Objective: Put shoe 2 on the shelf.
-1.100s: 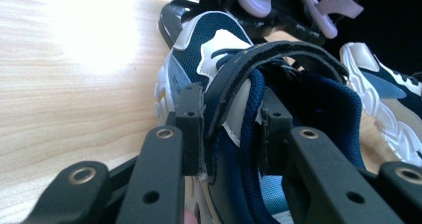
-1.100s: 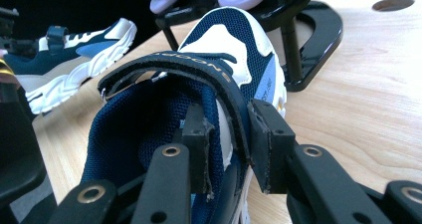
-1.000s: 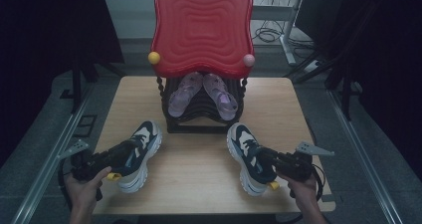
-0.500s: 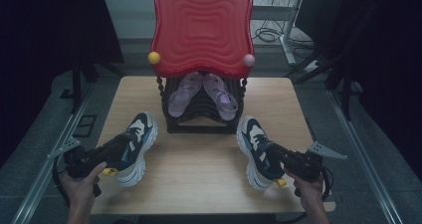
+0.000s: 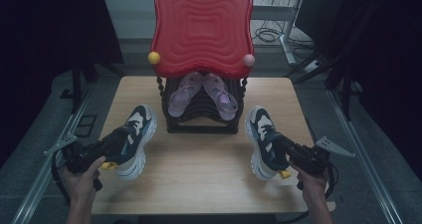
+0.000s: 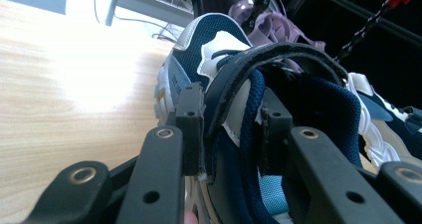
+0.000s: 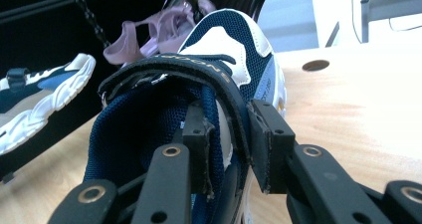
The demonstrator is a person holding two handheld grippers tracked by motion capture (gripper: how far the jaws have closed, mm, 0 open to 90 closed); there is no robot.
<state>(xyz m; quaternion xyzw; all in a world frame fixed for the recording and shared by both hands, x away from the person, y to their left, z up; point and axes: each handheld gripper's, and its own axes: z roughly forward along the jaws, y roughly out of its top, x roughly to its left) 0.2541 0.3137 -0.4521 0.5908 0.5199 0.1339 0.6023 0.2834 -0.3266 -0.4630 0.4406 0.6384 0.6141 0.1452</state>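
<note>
Left gripper (image 6: 229, 134) clamping collar wall of left sneaker (image 5: 134, 137), one jaw inside shoe, one outside. Right gripper (image 7: 226, 144) gripping right sneaker (image 5: 263, 139) same way. Both sneakers sitting on table (image 5: 199, 174), flanking black shoe rack (image 5: 204, 112) holding purple sandals (image 5: 201, 92). Long axes pointing away from me, toes toward rack; rack lying ahead, between the two, roughly equally near either hand.

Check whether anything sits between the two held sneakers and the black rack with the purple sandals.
Nothing visible does. The left gripper clamps the left sneaker and the right gripper clamps the right sneaker; bare wooden table lies between each and the black rack, whose visible tier holds the purple sandals.
</note>
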